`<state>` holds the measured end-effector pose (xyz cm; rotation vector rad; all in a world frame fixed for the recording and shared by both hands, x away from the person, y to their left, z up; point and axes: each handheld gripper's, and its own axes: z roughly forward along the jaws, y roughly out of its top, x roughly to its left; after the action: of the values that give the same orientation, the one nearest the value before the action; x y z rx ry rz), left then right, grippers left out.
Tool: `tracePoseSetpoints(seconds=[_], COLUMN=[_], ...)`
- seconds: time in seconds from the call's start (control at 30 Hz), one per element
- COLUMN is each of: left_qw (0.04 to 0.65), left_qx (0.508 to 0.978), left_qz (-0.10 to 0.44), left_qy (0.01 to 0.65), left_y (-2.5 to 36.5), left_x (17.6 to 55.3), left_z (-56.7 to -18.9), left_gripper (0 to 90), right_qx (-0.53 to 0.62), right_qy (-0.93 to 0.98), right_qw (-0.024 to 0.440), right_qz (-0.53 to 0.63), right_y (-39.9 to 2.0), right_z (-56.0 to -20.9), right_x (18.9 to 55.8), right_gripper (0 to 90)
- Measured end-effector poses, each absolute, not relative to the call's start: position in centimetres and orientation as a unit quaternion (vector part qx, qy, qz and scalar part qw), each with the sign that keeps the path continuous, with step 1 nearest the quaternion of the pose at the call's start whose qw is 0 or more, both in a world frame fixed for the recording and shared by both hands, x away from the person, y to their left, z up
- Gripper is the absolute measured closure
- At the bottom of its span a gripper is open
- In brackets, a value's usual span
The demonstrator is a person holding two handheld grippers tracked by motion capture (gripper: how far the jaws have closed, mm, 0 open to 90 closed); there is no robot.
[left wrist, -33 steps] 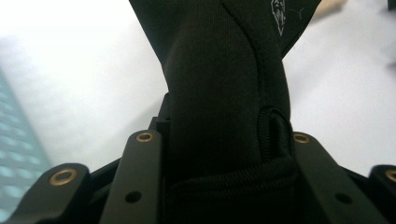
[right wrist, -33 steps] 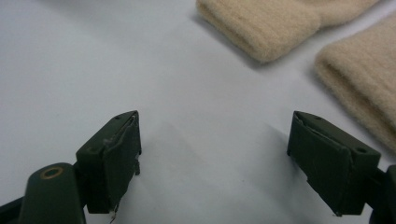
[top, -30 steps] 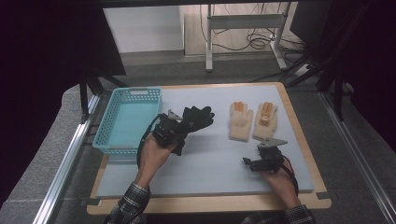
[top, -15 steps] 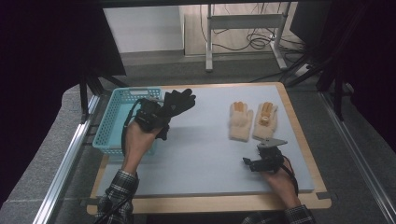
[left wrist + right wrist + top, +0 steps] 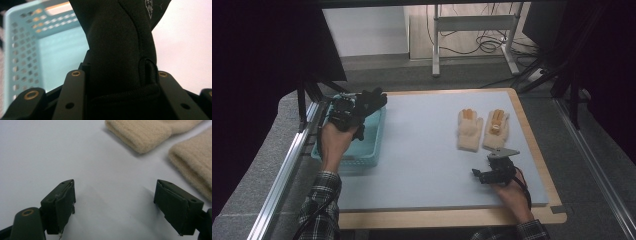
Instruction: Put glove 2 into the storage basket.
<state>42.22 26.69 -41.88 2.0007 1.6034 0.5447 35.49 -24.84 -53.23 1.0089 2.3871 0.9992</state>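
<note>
Clamping a black glove (image 5: 369, 102) over the light blue basket (image 5: 362, 150) at the left of the high view, the left tongs (image 5: 343, 112) grip it firmly, while the right tongs (image 5: 479, 175) rest wide apart on the counter (image 5: 422, 150) below two cream gloves (image 5: 482, 129).

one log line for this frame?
left tongs: shut on black glove, over blue basket | right tongs: open, idle near beige gloves

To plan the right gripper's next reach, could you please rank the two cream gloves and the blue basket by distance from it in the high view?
1. Right cream glove, just beyond the right gripper.
2. Left cream glove, beside it.
3. Blue basket, far left edge.
</note>
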Motion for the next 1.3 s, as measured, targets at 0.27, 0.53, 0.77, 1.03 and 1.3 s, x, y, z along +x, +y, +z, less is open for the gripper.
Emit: tracePoseSetpoints(seconds=[0.27, 0.53, 0.77, 1.03, 1.3], left_qw=[0.217, 0.171, 0.111, 0.079, 0.163], left_qx=[0.718, 0.714, 0.715, 0.746, 0.738], left_qz=[0.181, 0.162, 0.173, 0.176, 0.152], left_qy=[0.636, 0.659, 0.669, 0.637, 0.638], left_y=[29.8, 30.9, 31.5, 31.0, 32.1], left_x=[44.1, 45.6, 46.4, 46.5, 45.2], left_z=[-44.8, -48.2, -50.1, -50.6, -48.1], left_gripper=[61.2, 59.7, 58.0, 22.6, 7.3], right_qx=[0.357, 0.357, 0.357, 0.357, 0.357], right_qy=[0.845, 0.845, 0.845, 0.845, 0.845], right_qw=[0.181, 0.181, 0.181, 0.181, 0.181], right_qz=[0.354, 0.354, 0.354, 0.354, 0.354], right_y=[-24.8, -24.8, -24.8, -24.8, -24.8], right_z=[-53.2, -53.2, -53.2, -53.2, -53.2], right_x=[35.5, 35.5, 35.5, 35.5, 35.5], right_gripper=[17.1, 17.1, 17.1, 17.1, 17.1])
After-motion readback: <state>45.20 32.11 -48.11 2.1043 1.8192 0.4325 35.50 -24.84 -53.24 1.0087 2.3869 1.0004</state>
